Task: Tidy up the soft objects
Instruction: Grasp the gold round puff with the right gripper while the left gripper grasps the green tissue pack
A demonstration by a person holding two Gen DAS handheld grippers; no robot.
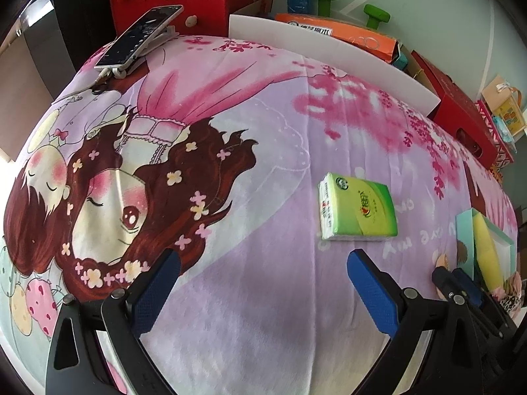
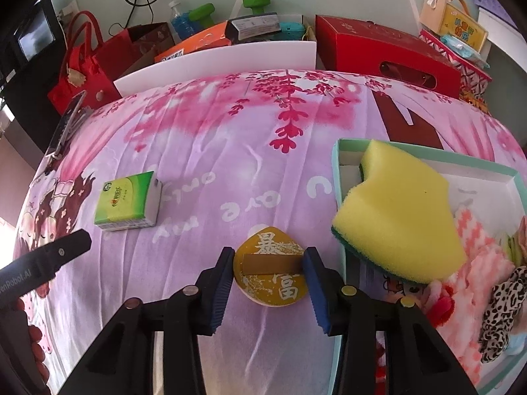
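Soft things are being gathered into the teal box (image 2: 339, 177), which serves as the landmark: it sits at the right side of the desk, which is covered by a pink cartoon cloth (image 2: 230, 171). A yellow sponge (image 2: 395, 210) already leans over the box's near-left rim, and pink-and-white fluffy cloth (image 2: 474, 263) with a leopard-print piece (image 2: 504, 302) fills its inside.

Just left of the box, on the cloth, lies a small golden pouch (image 2: 270, 263) with white characters and a brown band. The right tool (image 2: 268, 276) brackets it, one blue pad at each side of the pouch, jaws about half closed; whether the pads press yet I cannot tell for certain, though they appear to touch its edges. To do this step well, I judge the pads should close squarely on the pouch's middle, firmly enough that it does not slip, then lift clear of the box wall and the sponge before setting down inside.

Well left of the box lies a green tissue pack (image 1: 357, 210), likely the next item. The left tool (image 1: 260, 283) hovers near it, jaws wide and empty.
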